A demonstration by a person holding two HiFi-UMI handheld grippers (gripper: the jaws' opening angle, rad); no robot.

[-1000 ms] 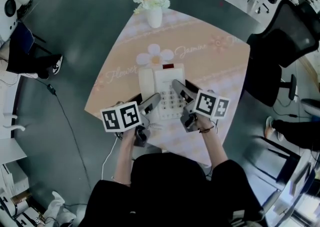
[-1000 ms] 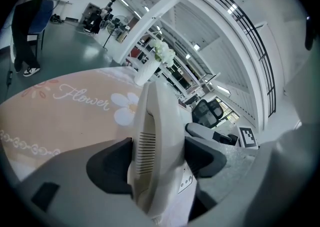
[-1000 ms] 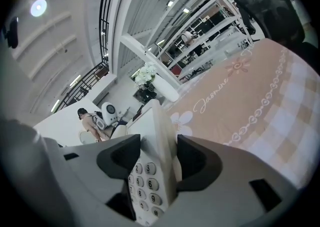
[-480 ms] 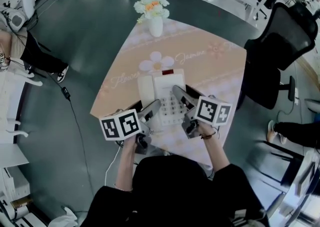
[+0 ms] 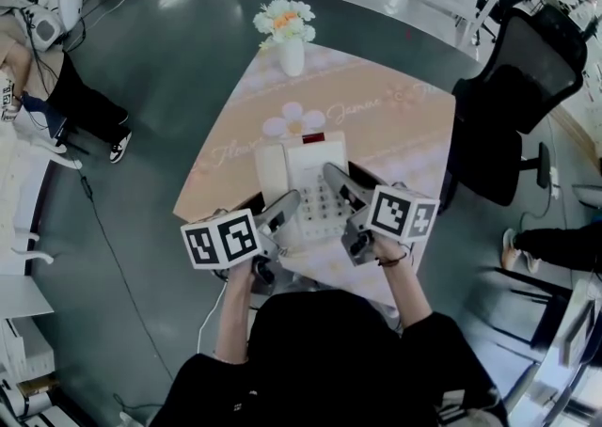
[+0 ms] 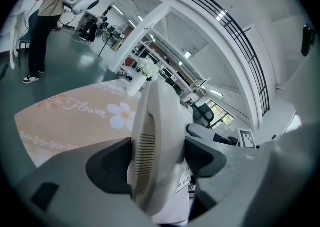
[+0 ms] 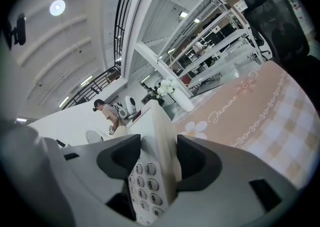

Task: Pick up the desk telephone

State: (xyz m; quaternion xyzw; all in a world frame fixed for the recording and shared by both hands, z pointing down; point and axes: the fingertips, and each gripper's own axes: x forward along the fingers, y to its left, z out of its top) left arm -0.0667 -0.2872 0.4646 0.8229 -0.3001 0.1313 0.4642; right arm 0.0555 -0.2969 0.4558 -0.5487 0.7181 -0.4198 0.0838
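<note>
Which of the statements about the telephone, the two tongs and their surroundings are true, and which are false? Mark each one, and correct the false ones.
1. The left tongs are shut on the handset side of the telephone. True.
2. The right tongs hang open above the telephone. False: they are shut on its edge beside the keypad.
3. A vase of flowers stands on the tablecloth beyond the telephone. True.
4. The tablecloth is plain blue. False: it is peach with a flower print and lettering.
5. A black office chair stands at the person's right of the table. True.
</note>
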